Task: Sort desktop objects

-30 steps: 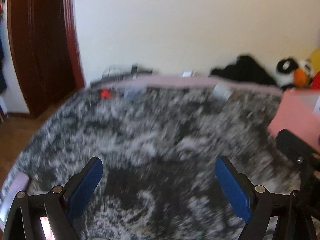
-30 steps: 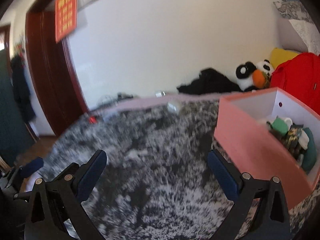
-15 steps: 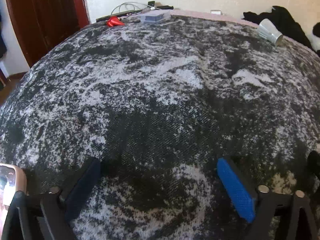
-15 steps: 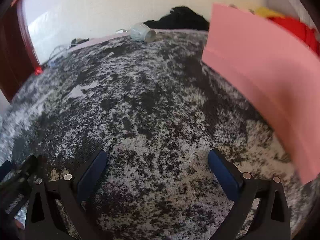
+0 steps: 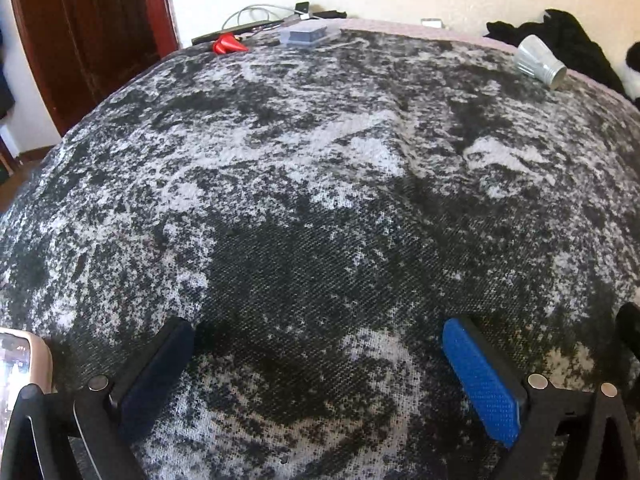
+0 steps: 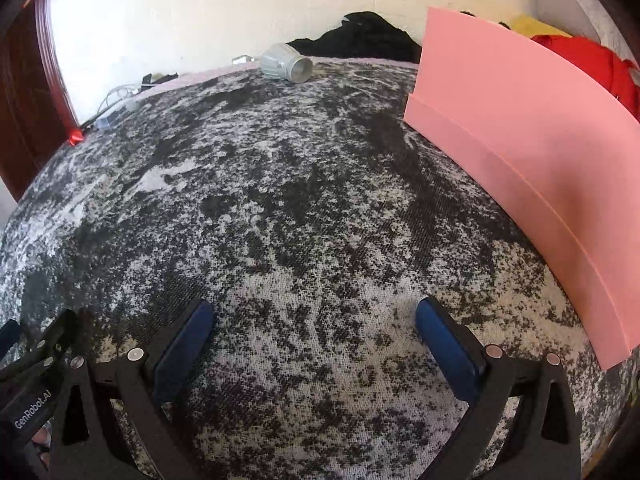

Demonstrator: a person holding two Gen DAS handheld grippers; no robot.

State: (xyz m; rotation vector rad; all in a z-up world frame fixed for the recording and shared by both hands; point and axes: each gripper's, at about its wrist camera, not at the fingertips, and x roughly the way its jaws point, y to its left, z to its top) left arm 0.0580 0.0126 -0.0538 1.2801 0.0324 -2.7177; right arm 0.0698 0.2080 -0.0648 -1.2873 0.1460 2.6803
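The left gripper (image 5: 316, 364) and the right gripper (image 6: 314, 340) are both held wide apart, low over the black-and-white speckled cloth tabletop (image 5: 320, 208), with nothing between them. A grey ribbed cup (image 6: 286, 62) is seen lying on its side at the far edge. A tall pink box (image 6: 520, 152) stands along the right edge. A small red thing (image 5: 228, 45) and a clear little box (image 5: 308, 35) lie at the far left corner

black-framed tongs (image 6: 314, 322), blue textured pads (image 5: 480, 376), silver screws, "genrobot.ai" lettering
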